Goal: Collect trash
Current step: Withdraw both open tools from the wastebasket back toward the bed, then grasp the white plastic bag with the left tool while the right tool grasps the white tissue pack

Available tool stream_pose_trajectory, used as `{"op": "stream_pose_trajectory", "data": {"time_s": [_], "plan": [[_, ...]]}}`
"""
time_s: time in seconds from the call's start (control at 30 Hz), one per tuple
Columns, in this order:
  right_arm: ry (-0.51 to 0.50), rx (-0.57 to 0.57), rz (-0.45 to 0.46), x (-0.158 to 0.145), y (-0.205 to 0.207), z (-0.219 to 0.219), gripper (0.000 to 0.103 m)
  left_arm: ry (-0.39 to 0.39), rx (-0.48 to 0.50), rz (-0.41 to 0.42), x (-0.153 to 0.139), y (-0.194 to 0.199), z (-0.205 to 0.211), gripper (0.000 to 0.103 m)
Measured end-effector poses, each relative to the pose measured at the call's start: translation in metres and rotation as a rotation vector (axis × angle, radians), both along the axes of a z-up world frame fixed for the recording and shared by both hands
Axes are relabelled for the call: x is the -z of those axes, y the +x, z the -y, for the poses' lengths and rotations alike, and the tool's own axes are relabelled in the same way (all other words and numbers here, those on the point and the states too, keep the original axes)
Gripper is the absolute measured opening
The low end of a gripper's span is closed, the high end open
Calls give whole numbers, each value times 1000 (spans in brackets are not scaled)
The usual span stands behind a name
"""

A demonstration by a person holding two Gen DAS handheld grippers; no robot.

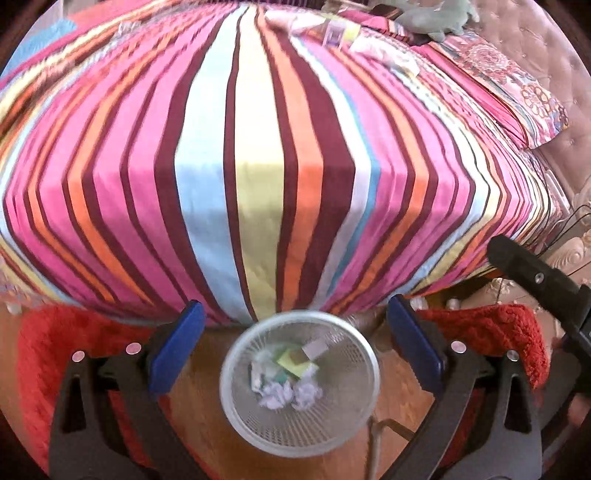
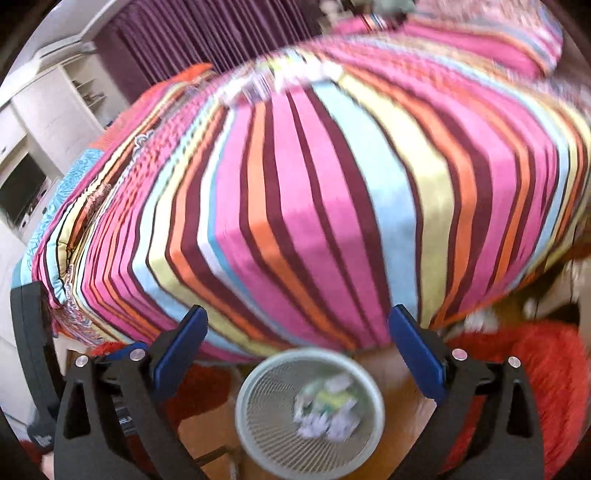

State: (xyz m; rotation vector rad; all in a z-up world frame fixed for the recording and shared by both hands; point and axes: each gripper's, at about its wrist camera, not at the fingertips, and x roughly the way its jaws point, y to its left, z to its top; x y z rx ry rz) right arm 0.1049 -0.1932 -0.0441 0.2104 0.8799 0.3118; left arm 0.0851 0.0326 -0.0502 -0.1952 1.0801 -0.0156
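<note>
Mesh bin (image 1: 354,417) holds crumpled paper (image 1: 288,395); writing unreadable.

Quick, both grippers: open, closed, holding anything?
Left gripper: open, empty, above the wastebasket.
Right gripper: open, empty, above the same basket.

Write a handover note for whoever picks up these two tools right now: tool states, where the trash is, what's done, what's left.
Left tool: open, empty, above the wastebasket.
Right tool: open, empty, above the same basket.
Done: crumpled paper and a yellow scrap lie in the basket, which stands on the floor at the foot of the striped bed.
Left: several wrappers and papers lie at the bed's far end near the pillow; exact count is unclear through blur.
</note>
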Motion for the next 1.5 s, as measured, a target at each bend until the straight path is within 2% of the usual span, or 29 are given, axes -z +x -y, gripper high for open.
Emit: {"op": "stream_pose_trajectory", "data": {"time_s": [0.13,0.3,0.4,0.57,0.7,1.07,1.23,1.5], "plan": [[-10,-12,73,-10,14,9,95,33,-17,48,-18,16,-9,96],[-74,-36,156,-25,39,20,95,36,-56,115,-38,39,-29,96],[-80,-48,176,-33,57,25,95,69,-80,127,-47,63,-40,96],[-98,-70,196,-45,83,27,95,44,-133,164,-61,103,-59,96],[-149,-112,214,-54,111,20,95,64,-136,181,-70,139,-66,96],[-242,-195,238,-67,187,-2,95,41,-126,157,-84,255,-76,96],[-275,-210,244,-70,217,-16,95,-7,-140,144,-94,314,-75,96],[-318,-242,225,-69,263,-31,95,-66,-165,58,-86,390,-68,96]]}}
